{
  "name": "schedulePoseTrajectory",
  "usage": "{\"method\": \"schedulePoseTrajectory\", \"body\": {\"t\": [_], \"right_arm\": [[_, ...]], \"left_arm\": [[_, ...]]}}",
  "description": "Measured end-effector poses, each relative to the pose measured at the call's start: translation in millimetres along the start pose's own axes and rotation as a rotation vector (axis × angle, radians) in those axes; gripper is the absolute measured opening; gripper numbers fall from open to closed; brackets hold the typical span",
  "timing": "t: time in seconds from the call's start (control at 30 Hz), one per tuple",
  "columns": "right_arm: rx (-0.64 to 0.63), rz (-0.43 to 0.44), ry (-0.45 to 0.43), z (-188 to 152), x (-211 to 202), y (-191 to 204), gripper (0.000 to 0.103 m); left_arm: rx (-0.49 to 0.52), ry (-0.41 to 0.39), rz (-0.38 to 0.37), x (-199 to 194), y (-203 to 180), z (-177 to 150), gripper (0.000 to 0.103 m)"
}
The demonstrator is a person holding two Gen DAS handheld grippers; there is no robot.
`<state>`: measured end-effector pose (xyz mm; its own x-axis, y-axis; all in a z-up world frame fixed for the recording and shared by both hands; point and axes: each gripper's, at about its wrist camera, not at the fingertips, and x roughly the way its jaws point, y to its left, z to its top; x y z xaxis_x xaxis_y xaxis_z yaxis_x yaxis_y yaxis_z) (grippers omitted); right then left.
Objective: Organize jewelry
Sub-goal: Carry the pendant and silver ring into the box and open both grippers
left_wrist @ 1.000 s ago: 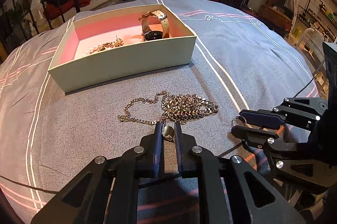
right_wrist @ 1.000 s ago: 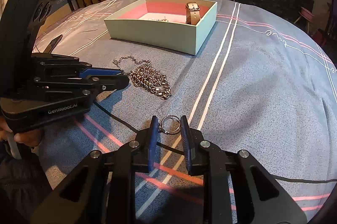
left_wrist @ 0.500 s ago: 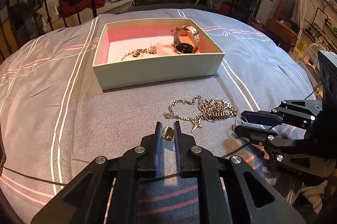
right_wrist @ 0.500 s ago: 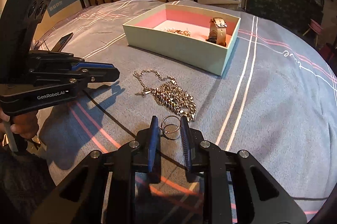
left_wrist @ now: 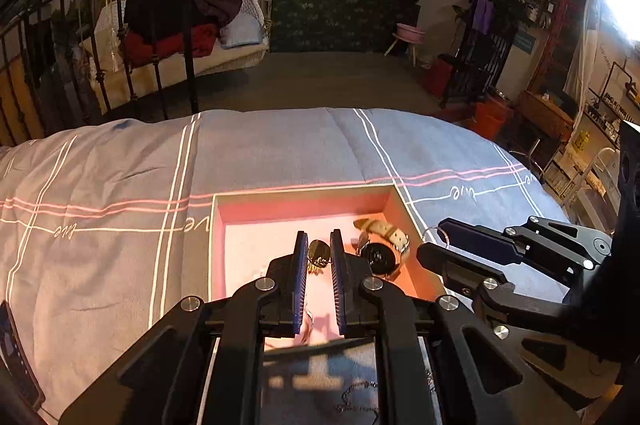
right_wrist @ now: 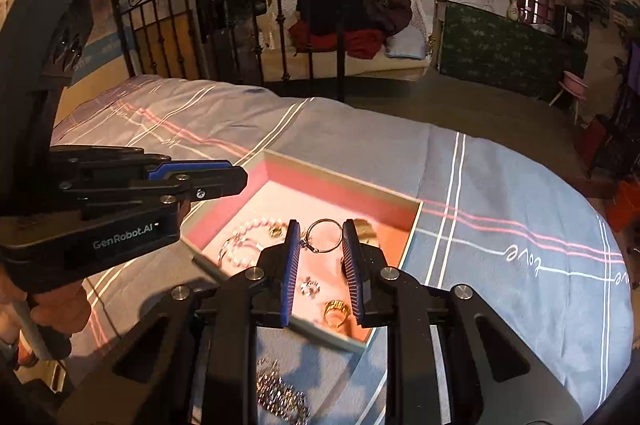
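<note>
Since a second ago you have lifted both tongs off the bedspread (left_wrist: pixel 100 265) and carried them over the box (left_wrist: pixel 304 190); the heap of chain (right_wrist: pixel 280 393) that lay ahead of you now sits under and behind the tips, on the cover just beside the box's near wall.

Your left tongs (left_wrist: pixel 319 257) stand narrow, pinching one small gold ring (left_wrist: pixel 318 252) between the blue pads, above the pink floor of the box. Your right tongs (right_wrist: pixel 320 241) are a little wider, clamped on one thin silver ring (right_wrist: pixel 326 235) with a tiny charm on its left side, also held over the box.

Inside the box you can count one watch (left_wrist: pixel 384 249) with a tan strap and dark dial at the right wall, one string of pearls (right_wrist: pixel 244 241), one gold band ring (right_wrist: pixel 336 311) near the front wall and one small silver piece (right_wrist: pixel 310 287) beside it. There may be a further gold bit by the pearls; it is too small to tell.

The box is pale green outside, pink inside, open-topped.
</note>
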<state>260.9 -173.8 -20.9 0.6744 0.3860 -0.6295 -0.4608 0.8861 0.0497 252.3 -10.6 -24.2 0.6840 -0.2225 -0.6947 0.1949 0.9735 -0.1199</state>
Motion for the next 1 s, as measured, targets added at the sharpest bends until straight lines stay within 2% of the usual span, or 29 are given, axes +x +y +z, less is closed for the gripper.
{"method": "schedulePoseTrajectory", "body": {"t": [0.07, 0.23, 0.53, 1.0], "right_arm": [[0.008, -0.011, 0.005, 11, 9, -3, 0.023], [0.023, -0.011, 0.004, 22, 18, -2, 0.023], [0.018, -0.017, 0.043, 18, 32, -1, 0.023], [0.019, -0.020, 0.068, 14, 42, -1, 0.023]], "left_arm": [[-0.004, 0.004, 0.019, 5, 3, 12, 0.011], [-0.034, 0.018, 0.043, 13, 10, 19, 0.011], [-0.068, 0.051, 0.059, 25, 16, 23, 0.011], [-0.057, 0.074, 0.061, 32, 11, 23, 0.011]]}}
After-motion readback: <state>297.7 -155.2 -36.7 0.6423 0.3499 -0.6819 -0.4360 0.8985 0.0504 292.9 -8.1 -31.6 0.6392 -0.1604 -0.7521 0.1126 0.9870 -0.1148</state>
